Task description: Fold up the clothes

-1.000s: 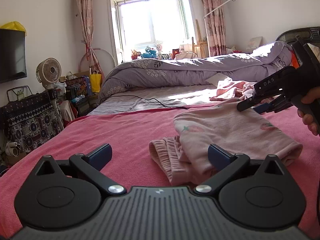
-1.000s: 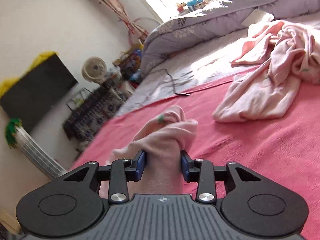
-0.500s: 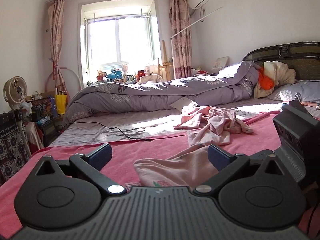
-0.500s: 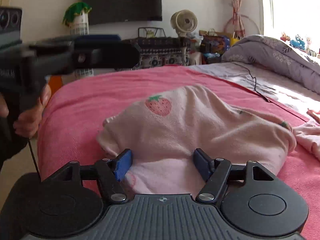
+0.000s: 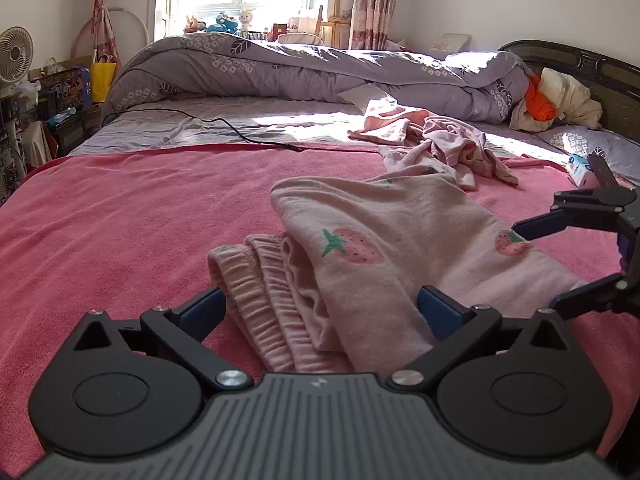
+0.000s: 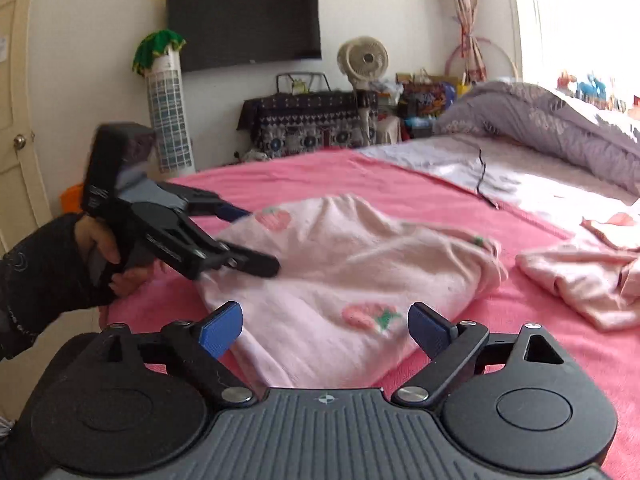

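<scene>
A pale pink garment with strawberry prints (image 5: 400, 232) lies folded on the pink blanket (image 5: 140, 220), its ribbed waistband toward the left wrist camera. My left gripper (image 5: 320, 310) is open, one finger on each side of the waistband end. The right gripper (image 5: 552, 268) hangs open over the garment's right end. In the right wrist view the same garment (image 6: 340, 264) lies ahead of my open right gripper (image 6: 326, 328). There a hand holds the left gripper (image 6: 250, 240), its fingertips (image 6: 260, 266) at the cloth's far-left edge.
A loose heap of pink clothes (image 5: 436, 148) (image 6: 580, 276) lies beyond the folded garment. A grey quilt (image 5: 280, 68) and a black cable (image 5: 240, 132) fill the far side of the bed. A small box (image 5: 580, 168), headboard, fan (image 6: 364, 60) and wall TV stand around.
My right gripper has opened and let go of the pink garment, which now lies flat. The left gripper has come down close over the waistband end.
</scene>
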The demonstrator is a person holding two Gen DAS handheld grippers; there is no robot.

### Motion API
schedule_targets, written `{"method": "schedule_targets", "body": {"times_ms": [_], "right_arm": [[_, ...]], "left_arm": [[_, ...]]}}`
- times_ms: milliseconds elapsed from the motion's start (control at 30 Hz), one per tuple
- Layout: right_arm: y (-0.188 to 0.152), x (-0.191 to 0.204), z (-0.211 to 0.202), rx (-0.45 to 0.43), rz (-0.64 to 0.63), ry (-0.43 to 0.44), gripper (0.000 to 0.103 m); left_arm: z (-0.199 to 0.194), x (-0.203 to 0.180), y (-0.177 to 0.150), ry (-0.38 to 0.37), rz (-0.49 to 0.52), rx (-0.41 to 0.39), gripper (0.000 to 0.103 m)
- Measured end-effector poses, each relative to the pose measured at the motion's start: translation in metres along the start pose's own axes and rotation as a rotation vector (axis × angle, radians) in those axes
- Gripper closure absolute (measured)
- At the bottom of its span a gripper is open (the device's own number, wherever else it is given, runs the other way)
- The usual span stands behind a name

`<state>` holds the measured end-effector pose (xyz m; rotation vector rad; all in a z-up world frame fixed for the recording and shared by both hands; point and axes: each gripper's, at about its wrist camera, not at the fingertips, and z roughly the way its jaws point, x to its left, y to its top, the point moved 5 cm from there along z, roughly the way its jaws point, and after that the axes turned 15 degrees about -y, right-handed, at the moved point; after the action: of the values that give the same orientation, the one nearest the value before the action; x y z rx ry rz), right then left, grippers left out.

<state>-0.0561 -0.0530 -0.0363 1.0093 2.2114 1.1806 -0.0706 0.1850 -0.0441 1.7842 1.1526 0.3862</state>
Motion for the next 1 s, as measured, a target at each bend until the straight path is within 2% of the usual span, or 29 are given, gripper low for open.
{"method": "schedule_targets", "body": {"times_ms": [67, 200, 267, 367, 433, 500, 567, 667, 767, 867, 933, 1000], "right_arm": [[-0.016, 0.001, 0.021, 0.094, -0.01, -0.007, 0.002], [-0.011, 0.0, 0.0, 0.072, -0.039, -0.018, 0.002], [-0.015, -0.004, -0.006, 0.069, -0.046, -0.021, 0.002], [-0.025, -0.015, -0.01, 0.071, -0.028, -0.012, 0.0], [-0.031, -0.022, -0.013, 0.073, -0.016, -0.006, 0.0], [-0.037, -0.03, -0.016, 0.074, -0.004, 0.0, 0.0], [-0.044, -0.038, -0.019, 0.076, 0.008, 0.006, 0.0], [-0.046, -0.04, -0.02, 0.074, 0.013, 0.004, 0.0], [-0.046, -0.04, -0.019, 0.071, 0.014, -0.002, 0.0], [-0.045, -0.039, -0.019, 0.068, 0.015, -0.008, 0.0], [-0.045, -0.039, -0.018, 0.067, 0.018, -0.008, 0.0], [-0.045, -0.039, -0.018, 0.067, 0.023, -0.005, 0.0]], "left_arm": [[-0.01, 0.003, -0.007, 0.009, -0.019, 0.007, 0.0], [-0.035, 0.008, -0.009, 0.055, -0.128, -0.018, 0.0], [-0.053, -0.006, 0.003, 0.068, -0.118, -0.069, 0.003], [-0.058, -0.044, 0.024, 0.063, 0.028, -0.112, 0.001], [-0.045, -0.062, 0.029, 0.101, 0.094, -0.078, 0.0], [-0.021, -0.074, 0.025, 0.145, 0.124, -0.006, 0.0], [0.011, -0.077, 0.009, 0.213, 0.088, 0.107, 0.0], [0.021, -0.084, -0.009, 0.313, 0.019, 0.1, 0.0], [0.014, -0.103, -0.013, 0.321, -0.023, 0.146, 0.0], [0.012, -0.124, -0.026, 0.185, -0.131, 0.194, 0.0], [0.015, -0.135, -0.033, 0.189, -0.132, 0.188, 0.0], [0.02, -0.14, -0.033, 0.234, -0.108, 0.19, 0.0]]}}
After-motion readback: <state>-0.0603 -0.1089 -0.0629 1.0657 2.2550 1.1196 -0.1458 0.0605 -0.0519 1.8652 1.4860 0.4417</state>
